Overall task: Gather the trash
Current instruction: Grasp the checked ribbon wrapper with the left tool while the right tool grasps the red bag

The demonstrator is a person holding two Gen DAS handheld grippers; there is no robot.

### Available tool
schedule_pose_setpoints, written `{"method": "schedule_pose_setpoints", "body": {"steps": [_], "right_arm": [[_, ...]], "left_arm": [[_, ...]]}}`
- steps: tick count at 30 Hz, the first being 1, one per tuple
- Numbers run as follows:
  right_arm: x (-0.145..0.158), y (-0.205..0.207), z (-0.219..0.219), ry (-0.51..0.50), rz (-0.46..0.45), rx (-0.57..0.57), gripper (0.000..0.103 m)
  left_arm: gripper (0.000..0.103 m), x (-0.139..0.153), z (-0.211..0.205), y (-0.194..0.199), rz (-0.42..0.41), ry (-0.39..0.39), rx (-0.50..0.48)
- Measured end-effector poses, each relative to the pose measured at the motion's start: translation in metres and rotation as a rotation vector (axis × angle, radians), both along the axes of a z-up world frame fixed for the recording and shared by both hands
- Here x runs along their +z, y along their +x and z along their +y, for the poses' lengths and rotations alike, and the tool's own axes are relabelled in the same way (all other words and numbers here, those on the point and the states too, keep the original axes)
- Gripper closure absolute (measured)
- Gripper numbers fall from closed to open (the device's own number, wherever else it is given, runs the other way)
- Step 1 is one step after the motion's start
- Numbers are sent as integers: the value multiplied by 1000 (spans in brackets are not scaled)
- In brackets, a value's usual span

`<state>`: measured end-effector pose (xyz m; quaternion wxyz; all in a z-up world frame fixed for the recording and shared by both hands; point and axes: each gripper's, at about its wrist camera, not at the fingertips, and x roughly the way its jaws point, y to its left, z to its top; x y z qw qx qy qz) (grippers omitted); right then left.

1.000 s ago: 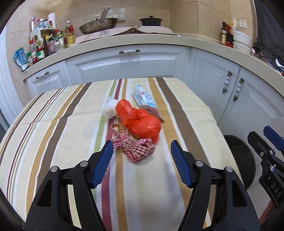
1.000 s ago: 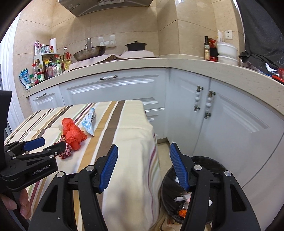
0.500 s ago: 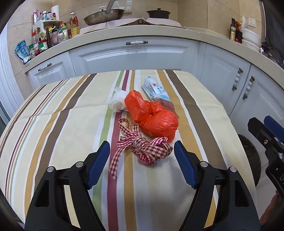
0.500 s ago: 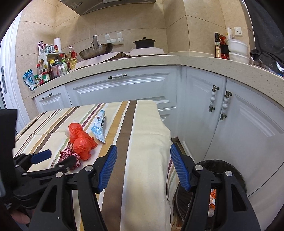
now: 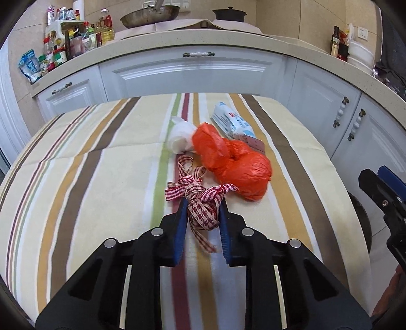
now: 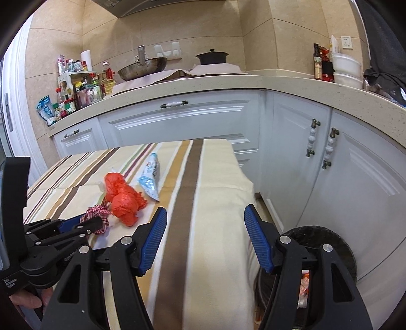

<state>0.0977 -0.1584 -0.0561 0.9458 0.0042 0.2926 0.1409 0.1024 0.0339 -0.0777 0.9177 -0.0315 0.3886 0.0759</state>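
My left gripper [image 5: 202, 205] is shut on a red-and-white checked ribbon [image 5: 201, 200] lying on the striped tablecloth [image 5: 101, 177]; it also shows in the right wrist view [image 6: 97, 212]. Behind the ribbon lie a crumpled orange plastic bag [image 5: 233, 162], a white wad [image 5: 180, 137] and a blue-and-white wrapper [image 5: 232, 121]. My right gripper [image 6: 205, 223] is open and empty above the table's right edge. A black trash bin [image 6: 327, 241] stands on the floor to the right of the table.
White cabinets [image 5: 192, 73] and a counter with bottles [image 5: 71, 43], a wok [image 5: 149, 16] and a pot [image 5: 229, 15] run behind and to the right. The right gripper shows at the right edge of the left wrist view [image 5: 383, 193].
My left gripper moved forward and shut on the checked ribbon. My right gripper shifted left, from over the bin toward the table's right edge.
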Motion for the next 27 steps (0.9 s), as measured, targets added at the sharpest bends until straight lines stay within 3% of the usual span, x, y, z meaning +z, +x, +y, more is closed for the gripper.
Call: {"method": "schedule_pose_setpoints", "body": {"steps": [17, 25, 27], "right_arm": [[-8, 19, 87, -52, 39, 161, 41], [-24, 40, 106, -95, 157, 196, 41], [-29, 45, 107, -90, 196, 203, 45]], "left_arm": [[81, 12, 87, -32, -43, 7, 141], [81, 12, 113, -36, -46, -11, 185], [81, 11, 115, -37, -46, -15, 186]]}}
